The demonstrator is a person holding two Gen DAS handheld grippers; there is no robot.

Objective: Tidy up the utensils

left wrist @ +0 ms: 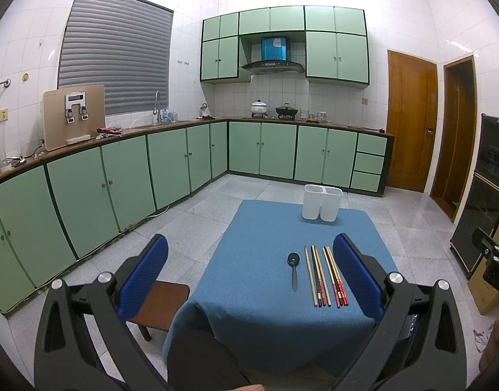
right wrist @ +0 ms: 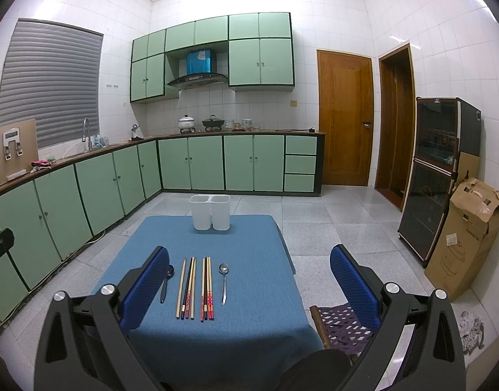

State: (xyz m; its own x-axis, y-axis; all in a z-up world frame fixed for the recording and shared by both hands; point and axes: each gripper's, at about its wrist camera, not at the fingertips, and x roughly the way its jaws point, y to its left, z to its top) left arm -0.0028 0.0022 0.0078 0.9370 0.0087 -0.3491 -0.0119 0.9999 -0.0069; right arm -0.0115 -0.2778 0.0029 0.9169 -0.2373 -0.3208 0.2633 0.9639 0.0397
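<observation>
A blue-clothed table [left wrist: 256,286] [right wrist: 249,247] holds a white two-compartment utensil holder [left wrist: 322,202] [right wrist: 210,212] at its far edge. Several chopsticks [left wrist: 324,275] [right wrist: 194,288] lie in a row near the front. A black spoon [left wrist: 293,268] [right wrist: 166,280] lies left of them. A silver spoon [right wrist: 223,282] lies right of them; the left wrist view hides it behind a finger. My left gripper [left wrist: 249,264] is open and empty, held above the table's front left. My right gripper [right wrist: 249,273] is open and empty above the front right.
A wooden stool [left wrist: 158,303] stands left of the table. A stool with a patterned cushion [right wrist: 344,325] stands at its right. Green cabinets [left wrist: 119,179] line the left and back walls. A dark cabinet [right wrist: 438,169] and a cardboard box [right wrist: 464,241] stand at the right.
</observation>
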